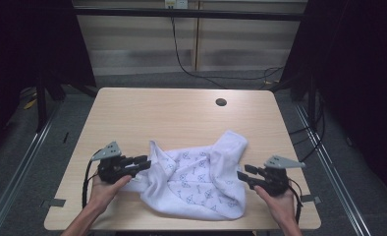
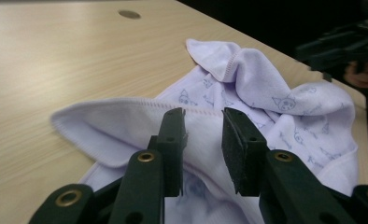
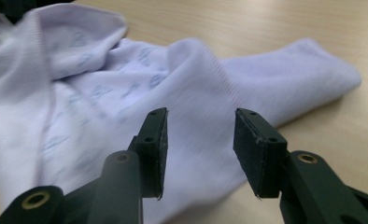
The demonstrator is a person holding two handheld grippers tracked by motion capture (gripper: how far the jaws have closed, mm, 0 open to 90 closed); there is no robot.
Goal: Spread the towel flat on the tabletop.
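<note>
Left gripper (image 1: 143, 162) held at the garment's left edge, jaws parted, nothing clenched; same gap seen in the left gripper view (image 2: 203, 122), above a stitched hem. Right gripper (image 1: 242, 173) held at the garment's right edge, jaws likewise spread and empty, pointed at pale cloth in the right gripper view (image 3: 200, 120). Between them, a crumpled white baby garment (image 1: 196, 179) with small blue print, lying on the near half of the light wooden table (image 1: 172, 113). Farther off, a round cable hole (image 1: 221, 102) near the table's back edge.
</note>
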